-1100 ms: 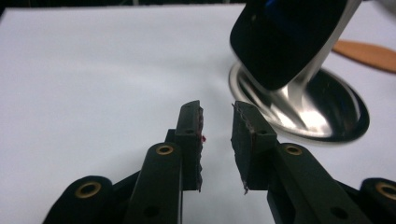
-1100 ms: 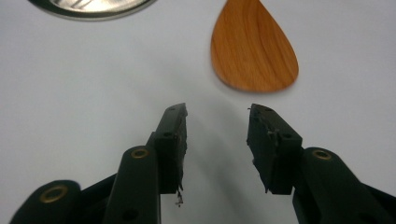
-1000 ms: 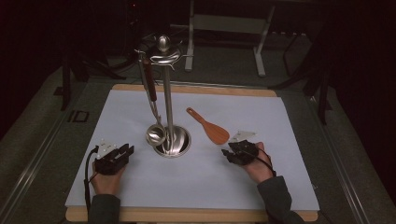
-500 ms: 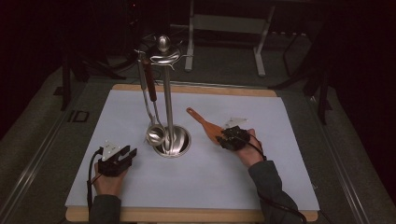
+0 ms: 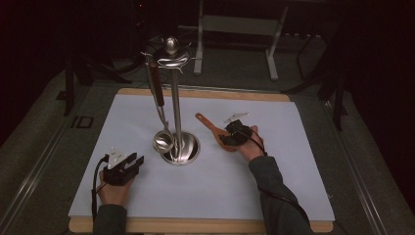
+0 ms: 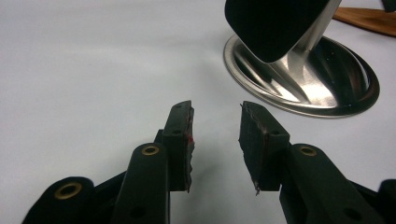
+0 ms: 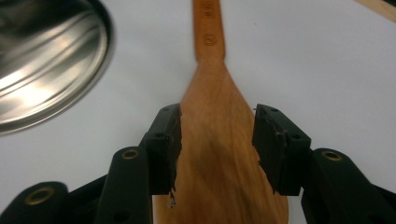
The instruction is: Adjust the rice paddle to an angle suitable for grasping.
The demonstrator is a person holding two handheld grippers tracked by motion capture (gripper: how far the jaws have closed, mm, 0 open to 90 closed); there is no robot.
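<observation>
A wooden spatula (image 5: 208, 126) lies flat on the white mat, right of a steel utensil stand (image 5: 177, 107). My right gripper (image 5: 226, 138) is over its wide end. In the right gripper view the blade (image 7: 215, 140) lies between the jaws of that gripper (image 7: 217, 112), which have just been opening and stand a little off its edges. A ladle (image 5: 163, 142) with a brown handle hangs from the stand. My left gripper (image 5: 137, 159) rests at the front left; its jaws (image 6: 215, 109) have just been opening, hold nothing, and point at the stand's base (image 6: 317, 79).
The white mat (image 5: 274, 161) covers a wooden table whose front edge (image 5: 195, 226) shows below it. The stand's round base (image 7: 46, 60) lies close to the left of the spatula. A metal frame (image 5: 235, 24) stands on the dark floor behind the table.
My right hand has moved left and away from me, from the mat's right side onto the spatula's blade, and its jaws have widened. The left hand stayed in place, its jaws a little wider.
</observation>
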